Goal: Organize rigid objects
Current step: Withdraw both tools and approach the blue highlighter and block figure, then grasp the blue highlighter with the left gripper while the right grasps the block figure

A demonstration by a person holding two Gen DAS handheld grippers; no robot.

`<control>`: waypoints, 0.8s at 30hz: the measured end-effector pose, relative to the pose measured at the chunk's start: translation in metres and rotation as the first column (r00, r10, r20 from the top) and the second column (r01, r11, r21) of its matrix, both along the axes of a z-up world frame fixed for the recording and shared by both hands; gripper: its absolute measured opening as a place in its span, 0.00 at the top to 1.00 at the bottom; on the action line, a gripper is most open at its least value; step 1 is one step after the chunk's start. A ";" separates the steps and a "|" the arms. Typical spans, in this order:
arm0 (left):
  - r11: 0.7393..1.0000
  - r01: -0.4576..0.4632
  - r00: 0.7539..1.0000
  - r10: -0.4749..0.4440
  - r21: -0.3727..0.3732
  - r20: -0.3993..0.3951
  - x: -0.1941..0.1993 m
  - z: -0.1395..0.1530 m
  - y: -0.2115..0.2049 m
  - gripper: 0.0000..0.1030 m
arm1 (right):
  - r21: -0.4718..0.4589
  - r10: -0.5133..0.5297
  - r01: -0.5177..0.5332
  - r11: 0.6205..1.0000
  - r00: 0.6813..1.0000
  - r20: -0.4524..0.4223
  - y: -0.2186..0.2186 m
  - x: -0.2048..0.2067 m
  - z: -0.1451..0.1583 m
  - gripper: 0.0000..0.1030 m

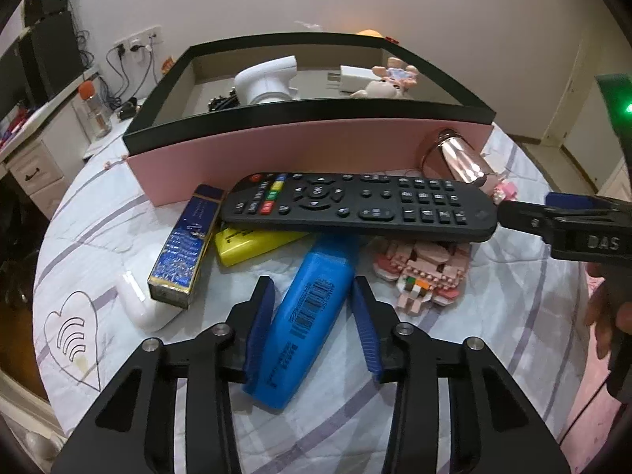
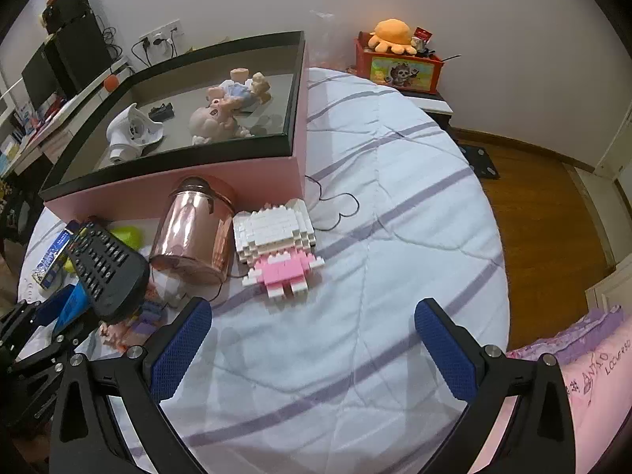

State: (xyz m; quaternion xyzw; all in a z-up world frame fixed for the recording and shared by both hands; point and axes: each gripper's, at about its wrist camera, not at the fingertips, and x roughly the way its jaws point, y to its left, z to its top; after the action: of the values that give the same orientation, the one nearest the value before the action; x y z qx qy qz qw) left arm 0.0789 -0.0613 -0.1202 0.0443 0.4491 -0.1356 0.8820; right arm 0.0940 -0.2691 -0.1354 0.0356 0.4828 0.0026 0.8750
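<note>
A blue highlighter point(image 1: 308, 316) lies on the bedsheet between the pads of my left gripper point(image 1: 312, 308), which press on both its sides. Its far end runs under a black remote point(image 1: 355, 205). A yellow highlighter point(image 1: 245, 243), a blue and gold box point(image 1: 185, 245), a white earbud case point(image 1: 138, 308) and a pink brick figure point(image 1: 422, 272) lie around it. My right gripper point(image 2: 312, 339) is open over bare sheet with nothing between its fingers. Ahead of it lie a rose-gold cup point(image 2: 193, 233) and a white and pink brick figure point(image 2: 276, 245); the remote point(image 2: 106, 268) is to its left.
A pink box with a black rim point(image 1: 316, 146) stands behind the pile and holds a white device point(image 1: 264, 79) and dolls point(image 2: 221, 110). A red toy box point(image 2: 399, 63) sits past the bed. The bed's edge and wooden floor point(image 2: 533, 237) are on the right.
</note>
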 end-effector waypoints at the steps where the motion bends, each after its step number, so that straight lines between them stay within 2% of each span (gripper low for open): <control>1: 1.000 0.006 1.000 -0.006 0.011 -0.002 0.001 0.000 -0.002 0.60 | 0.001 0.005 -0.005 1.000 1.000 -0.001 0.000 0.003 0.000 0.00; 2: 1.000 0.010 1.000 -0.010 0.021 0.001 0.001 0.001 -0.003 0.59 | -0.001 0.009 -0.009 1.000 1.000 -0.001 0.000 0.004 -0.001 0.00; 4: 1.000 0.010 1.000 -0.010 0.024 0.006 0.005 0.000 -0.005 0.44 | -0.006 0.018 -0.018 1.000 1.000 -0.002 0.000 0.009 -0.002 0.00; 6: 1.000 0.011 1.000 -0.011 0.017 0.004 0.007 -0.001 -0.006 0.43 | -0.009 0.026 -0.026 1.000 1.000 -0.007 0.001 0.013 -0.004 0.00; 8: 1.000 0.018 1.000 -0.018 0.007 0.002 0.009 -0.002 -0.006 0.45 | -0.021 0.042 -0.042 0.999 0.999 -0.013 0.003 0.017 -0.007 0.00; 10: 1.000 0.021 1.000 -0.021 -0.009 -0.002 0.012 -0.002 -0.004 0.58 | -0.033 0.059 -0.059 0.998 0.998 -0.014 0.005 0.018 -0.009 0.00; 16: 0.999 0.026 1.000 -0.026 -0.035 -0.011 0.013 -0.001 -0.002 0.71 | -0.038 0.069 -0.069 0.997 0.998 -0.011 0.000 0.016 -0.008 0.04; 20: 0.999 0.019 1.000 -0.019 -0.036 -0.009 0.012 -0.001 -0.002 0.72 | -0.046 0.053 -0.053 0.998 0.999 -0.007 -0.006 0.021 -0.009 0.07; 24: 0.999 0.014 1.000 -0.014 -0.038 -0.010 0.009 0.000 -0.004 0.74 | -0.060 0.080 -0.080 0.995 0.997 -0.004 0.001 0.027 -0.011 0.12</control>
State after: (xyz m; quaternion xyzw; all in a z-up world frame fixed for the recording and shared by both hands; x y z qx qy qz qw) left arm 0.0884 -0.0650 -0.1206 0.0302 0.4505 -0.1504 0.8795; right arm 0.1208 -0.2685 -0.1463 -0.0100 0.4843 0.0229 0.8746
